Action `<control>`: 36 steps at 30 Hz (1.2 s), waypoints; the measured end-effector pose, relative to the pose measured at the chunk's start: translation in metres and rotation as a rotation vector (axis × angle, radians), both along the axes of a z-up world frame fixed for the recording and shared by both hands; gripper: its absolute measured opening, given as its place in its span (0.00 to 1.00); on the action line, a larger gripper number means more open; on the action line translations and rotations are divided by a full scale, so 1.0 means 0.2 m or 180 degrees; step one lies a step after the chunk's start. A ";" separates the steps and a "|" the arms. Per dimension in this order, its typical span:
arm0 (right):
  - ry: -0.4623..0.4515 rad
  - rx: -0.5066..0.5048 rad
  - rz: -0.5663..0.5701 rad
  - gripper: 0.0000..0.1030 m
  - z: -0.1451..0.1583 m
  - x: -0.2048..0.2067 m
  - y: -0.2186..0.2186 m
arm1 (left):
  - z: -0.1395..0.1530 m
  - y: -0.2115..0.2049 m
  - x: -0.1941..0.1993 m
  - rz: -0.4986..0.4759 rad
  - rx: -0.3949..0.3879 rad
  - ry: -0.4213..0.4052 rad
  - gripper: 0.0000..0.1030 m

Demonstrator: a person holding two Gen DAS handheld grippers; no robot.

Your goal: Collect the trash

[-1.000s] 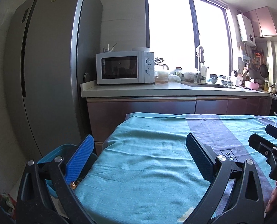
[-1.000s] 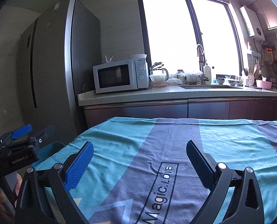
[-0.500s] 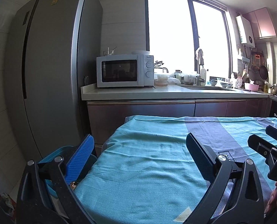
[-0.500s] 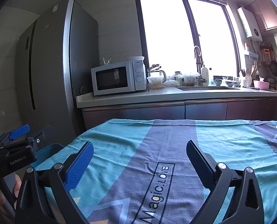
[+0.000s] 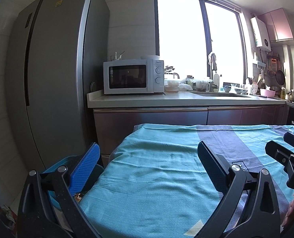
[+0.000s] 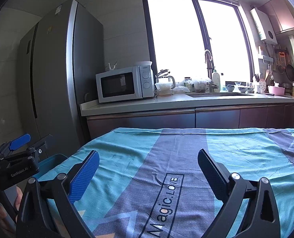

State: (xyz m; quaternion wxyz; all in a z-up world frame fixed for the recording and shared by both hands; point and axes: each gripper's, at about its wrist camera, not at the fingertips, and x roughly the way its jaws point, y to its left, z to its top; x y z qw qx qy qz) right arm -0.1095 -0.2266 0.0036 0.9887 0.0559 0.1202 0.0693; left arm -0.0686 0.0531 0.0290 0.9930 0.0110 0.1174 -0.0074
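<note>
No loose trash shows on the table's teal and purple cloth (image 5: 157, 170). My left gripper (image 5: 149, 166) hovers open over the cloth's left end with nothing between its fingers. Below its left finger stands a blue bin (image 5: 67, 159) beside the table, with a small shiny scrap (image 5: 79, 195) inside. My right gripper (image 6: 149, 170) is open and empty above the cloth's "Magic.LOVE" print (image 6: 166, 200). Each gripper appears in the other's view: the right gripper (image 5: 277, 141) at the right edge, the left gripper (image 6: 39, 138) at the left edge above the bin (image 6: 52, 159).
A tall grey fridge (image 5: 48, 79) stands left of the bin. Behind the table runs a counter (image 5: 166, 100) carrying a white microwave (image 5: 133, 76), a sink, bowls and bottles under a bright window. Something crumpled lies on the floor (image 5: 7, 212) at lower left.
Both views have tipped up a little, so the counter and the table's far edge sit slightly lower in frame. Both grippers stay open and empty.
</note>
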 end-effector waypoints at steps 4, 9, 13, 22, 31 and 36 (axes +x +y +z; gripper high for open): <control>-0.0006 0.0002 -0.0002 0.93 0.00 0.00 -0.01 | 0.00 0.00 0.01 0.0010 -0.0001 0.0000 0.94; 0.0002 0.0011 -0.0002 0.93 0.00 0.01 -0.02 | 0.01 0.01 0.00 0.0020 -0.0004 -0.0016 0.94; 0.0010 0.0017 0.0000 0.93 0.00 0.01 -0.02 | 0.00 0.01 0.01 0.0023 -0.0005 -0.0018 0.94; 0.0023 0.0030 -0.0002 0.93 0.00 0.01 -0.03 | 0.01 0.01 0.00 0.0033 0.0002 -0.0030 0.94; 0.0023 0.0037 -0.0012 0.93 0.00 0.01 -0.03 | 0.01 0.00 0.01 0.0021 0.0009 -0.0018 0.94; 0.0026 0.0035 -0.0023 0.93 -0.01 0.02 -0.03 | 0.02 0.00 0.01 0.0025 0.0009 -0.0025 0.94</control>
